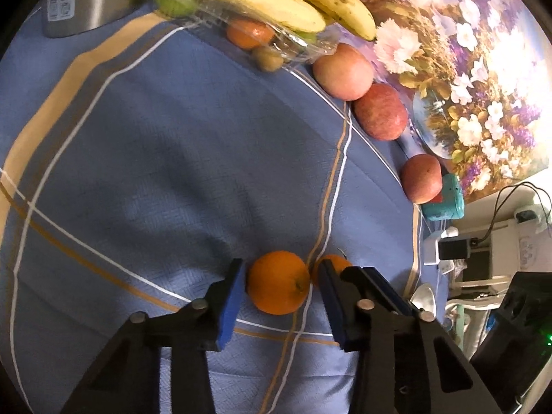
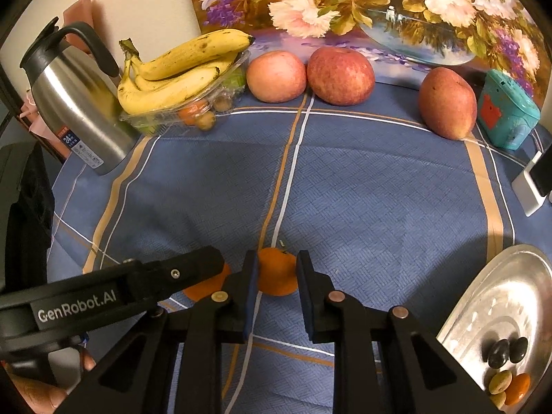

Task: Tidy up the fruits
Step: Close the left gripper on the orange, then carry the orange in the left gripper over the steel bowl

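Note:
In the left wrist view my left gripper (image 1: 279, 284) is open around a large orange (image 1: 278, 282) on the blue tablecloth; the left pad touches it and a gap shows on the right. A smaller orange (image 1: 334, 266) lies just behind the right finger. In the right wrist view my right gripper (image 2: 276, 272) is shut on that small orange (image 2: 277, 270), with both pads against it. The large orange (image 2: 207, 284) peeks out under the left gripper body. Three apples (image 2: 276, 76) (image 2: 340, 75) (image 2: 447, 102) line the far edge. Bananas (image 2: 183, 69) lie on a clear fruit tray (image 2: 193, 110).
A steel kettle (image 2: 77, 103) stands at far left. A teal box (image 2: 505, 110) sits at far right. A metal plate (image 2: 496, 310) with small pebble-like pieces lies at front right. A floral picture (image 2: 379, 7) backs the table. A white device (image 2: 531, 186) stands at the right edge.

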Available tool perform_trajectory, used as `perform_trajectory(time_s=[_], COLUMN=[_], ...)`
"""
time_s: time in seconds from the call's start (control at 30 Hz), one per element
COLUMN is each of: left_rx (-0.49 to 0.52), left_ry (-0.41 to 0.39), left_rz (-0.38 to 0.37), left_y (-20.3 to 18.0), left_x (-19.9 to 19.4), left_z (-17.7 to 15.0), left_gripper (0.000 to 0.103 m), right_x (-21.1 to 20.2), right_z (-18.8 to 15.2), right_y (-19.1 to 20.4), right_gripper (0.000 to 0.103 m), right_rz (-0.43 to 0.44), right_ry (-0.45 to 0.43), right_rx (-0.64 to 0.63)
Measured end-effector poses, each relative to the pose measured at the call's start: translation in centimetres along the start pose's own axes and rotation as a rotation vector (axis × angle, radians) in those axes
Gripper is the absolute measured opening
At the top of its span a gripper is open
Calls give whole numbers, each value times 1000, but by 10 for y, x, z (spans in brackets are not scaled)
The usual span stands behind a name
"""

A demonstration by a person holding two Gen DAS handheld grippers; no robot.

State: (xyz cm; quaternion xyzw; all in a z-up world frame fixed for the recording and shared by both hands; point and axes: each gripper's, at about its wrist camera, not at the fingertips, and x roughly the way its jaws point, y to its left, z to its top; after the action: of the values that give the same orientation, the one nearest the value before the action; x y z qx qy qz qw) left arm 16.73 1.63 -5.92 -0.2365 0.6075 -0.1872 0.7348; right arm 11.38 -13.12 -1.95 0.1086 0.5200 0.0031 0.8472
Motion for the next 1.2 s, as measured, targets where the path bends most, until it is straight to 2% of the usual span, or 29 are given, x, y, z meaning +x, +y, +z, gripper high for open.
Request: perform_trajectory(time_s=[0.23, 0.33, 0.37, 0.43, 0.63, 0.73, 0.9, 1.2], left_rx=[-6, -16, -23, -36, -61, -62, -65, -41], left_ry=[-6, -17, -23, -43, -76, -77, -71, -88], left_rz=[-3, 0, 3, 17, 33, 34, 40, 60], left_y=[1, 4, 6, 9, 19, 20, 19, 14], left_x=[0, -4, -5, -10, -22, -22, -20, -28], left_z=[0, 1, 1, 2, 6, 7, 6, 0], left_gripper=[37, 37, 37, 37, 37, 37, 37, 37], right_x=[0, 5, 7, 10, 15, 16, 13, -7], right_z=[0, -1, -2, -3, -4, -4, -4, -12], right_y=[-3, -4, -4, -4, 5, 8, 12, 5], right_gripper=[25, 41, 41, 41, 41, 37, 37, 37], right_rz=[21, 34, 46, 68, 58, 57, 18, -12], right_ry=[3, 26, 31, 39, 39, 37, 33, 27], right_rx=[23, 37, 41, 53, 25, 6, -28, -15])
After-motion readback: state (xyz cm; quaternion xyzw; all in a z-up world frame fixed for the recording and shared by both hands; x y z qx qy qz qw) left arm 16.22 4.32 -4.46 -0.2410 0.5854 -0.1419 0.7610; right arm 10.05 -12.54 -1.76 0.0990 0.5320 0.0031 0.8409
